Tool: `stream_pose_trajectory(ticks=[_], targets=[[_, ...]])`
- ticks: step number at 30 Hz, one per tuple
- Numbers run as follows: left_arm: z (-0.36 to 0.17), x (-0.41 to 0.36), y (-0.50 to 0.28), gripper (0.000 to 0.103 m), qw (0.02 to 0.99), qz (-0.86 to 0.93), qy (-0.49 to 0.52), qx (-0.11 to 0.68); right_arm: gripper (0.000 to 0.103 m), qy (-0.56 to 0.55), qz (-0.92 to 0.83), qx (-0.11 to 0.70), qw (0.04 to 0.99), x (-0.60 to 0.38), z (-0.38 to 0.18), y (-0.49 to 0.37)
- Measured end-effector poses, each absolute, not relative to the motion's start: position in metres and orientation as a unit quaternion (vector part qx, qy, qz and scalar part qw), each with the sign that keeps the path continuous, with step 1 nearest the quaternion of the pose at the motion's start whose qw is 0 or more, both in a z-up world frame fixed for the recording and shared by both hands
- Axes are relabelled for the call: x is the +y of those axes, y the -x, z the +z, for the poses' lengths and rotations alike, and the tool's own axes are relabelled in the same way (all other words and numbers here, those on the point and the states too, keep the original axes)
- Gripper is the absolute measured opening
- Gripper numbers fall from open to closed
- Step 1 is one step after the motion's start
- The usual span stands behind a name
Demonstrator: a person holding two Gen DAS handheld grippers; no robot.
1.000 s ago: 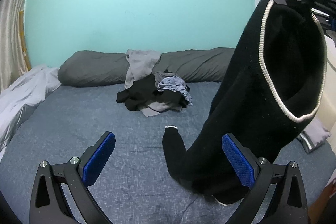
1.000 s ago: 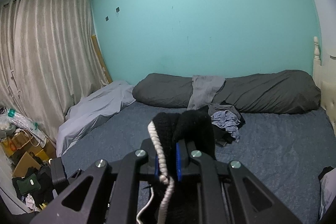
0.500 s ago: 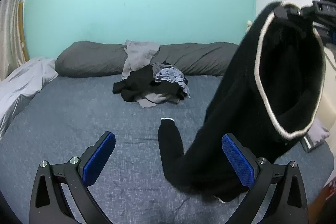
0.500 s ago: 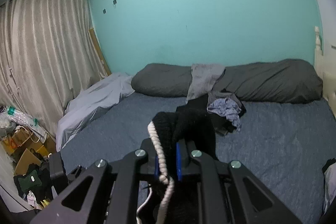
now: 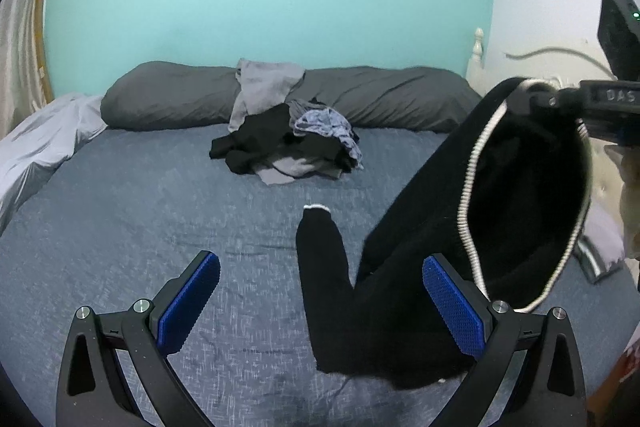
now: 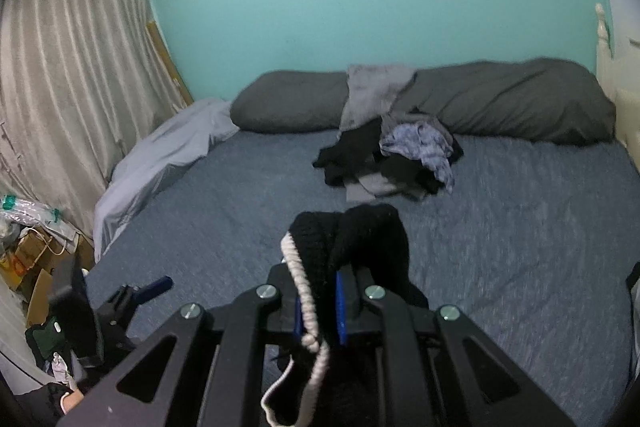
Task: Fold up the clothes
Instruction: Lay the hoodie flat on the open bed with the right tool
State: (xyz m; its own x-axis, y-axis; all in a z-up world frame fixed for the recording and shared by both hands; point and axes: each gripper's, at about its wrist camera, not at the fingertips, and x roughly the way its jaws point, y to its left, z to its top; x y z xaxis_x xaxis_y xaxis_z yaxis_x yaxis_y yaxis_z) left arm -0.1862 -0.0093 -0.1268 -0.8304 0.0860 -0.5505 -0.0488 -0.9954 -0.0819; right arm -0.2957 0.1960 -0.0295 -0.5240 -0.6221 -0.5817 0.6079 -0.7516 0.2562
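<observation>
The black knit sweater (image 5: 420, 227) hangs from the right gripper (image 6: 318, 307), whose jaws are nearly closed and pinch a fold of its cream-trimmed edge (image 6: 298, 267); knit bunches up above the blue pads and the trim trails down below them. In the left wrist view the garment drops from that grip in a long slope, and its lower part and one sleeve (image 5: 320, 259) with a pale cuff lie on the blue bed (image 5: 120, 227). That sleeve rests between the jaws of the left gripper (image 5: 320, 303), nearer the right-hand pad, which the body of the sweater partly overlaps from behind. The left jaws stand wide open and hold nothing.

The sweater looks soft and limp, thick enough to have some weight, and it sags wherever it is not supported. The knit should not slip in the ribbed pads, but it will stretch and fold over itself if lifted by one point only. A second hold seems best on the trimmed edge or a shoulder well apart from the right jaws, so that the garment can be spread flat before any fold.

Beyond the sleeve, straight ahead of the left jaws, a pile of unfolded clothes (image 5: 288, 147) waits against the long grey pillow (image 5: 400, 95). A pale sheet (image 6: 160, 155) lies crumpled to the left of the jaws, by the curtain (image 6: 60, 87).
</observation>
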Motion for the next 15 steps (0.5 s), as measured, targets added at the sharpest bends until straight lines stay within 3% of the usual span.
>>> stream_pose_trajectory(ticks=[15], targets=[[-0.185,-0.013,0.186,0.103,0.056,0.949,0.303,-0.066,0.017,-0.414,-0.846,0.014,0.335,0.190,-0.127,0.316]])
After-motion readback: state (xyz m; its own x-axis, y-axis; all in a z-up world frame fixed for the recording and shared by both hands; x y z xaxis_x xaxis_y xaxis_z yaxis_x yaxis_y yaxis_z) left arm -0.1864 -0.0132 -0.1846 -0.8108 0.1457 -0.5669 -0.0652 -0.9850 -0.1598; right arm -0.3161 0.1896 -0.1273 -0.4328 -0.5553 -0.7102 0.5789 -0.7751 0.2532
